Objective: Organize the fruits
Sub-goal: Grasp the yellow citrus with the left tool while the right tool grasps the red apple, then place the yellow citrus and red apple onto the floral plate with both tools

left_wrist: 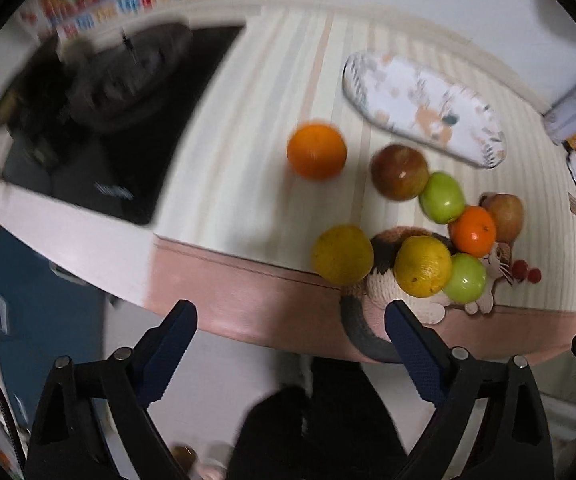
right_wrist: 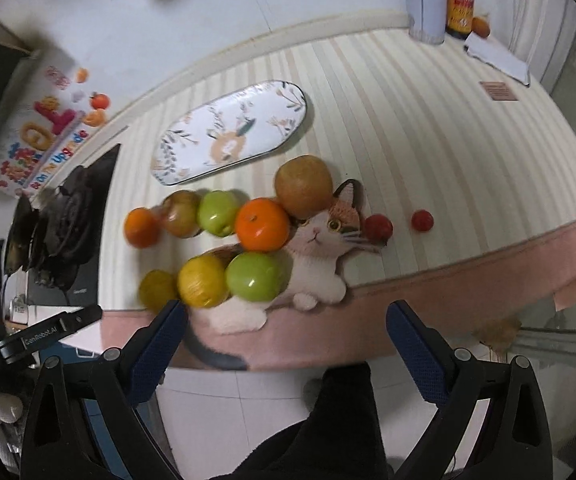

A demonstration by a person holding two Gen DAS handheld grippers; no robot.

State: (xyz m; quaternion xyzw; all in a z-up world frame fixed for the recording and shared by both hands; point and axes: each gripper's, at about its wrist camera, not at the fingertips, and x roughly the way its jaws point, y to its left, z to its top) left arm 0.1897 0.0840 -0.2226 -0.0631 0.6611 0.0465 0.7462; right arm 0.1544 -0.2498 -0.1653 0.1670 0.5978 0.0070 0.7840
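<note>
The oval tray (right_wrist: 192,160) near the table's far edge holds nothing, all fruits (right_wrist: 262,230) lie beside it, and both the left gripper (left_wrist: 291,336) and right gripper (right_wrist: 288,336) are wide apart, gripping nothing.

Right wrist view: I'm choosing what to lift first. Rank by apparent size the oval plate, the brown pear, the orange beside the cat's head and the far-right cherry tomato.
1. Oval plate
2. Brown pear
3. Orange, only slightly smaller than the pear and nearer the camera, so unsure
4. Cherry tomato
</note>
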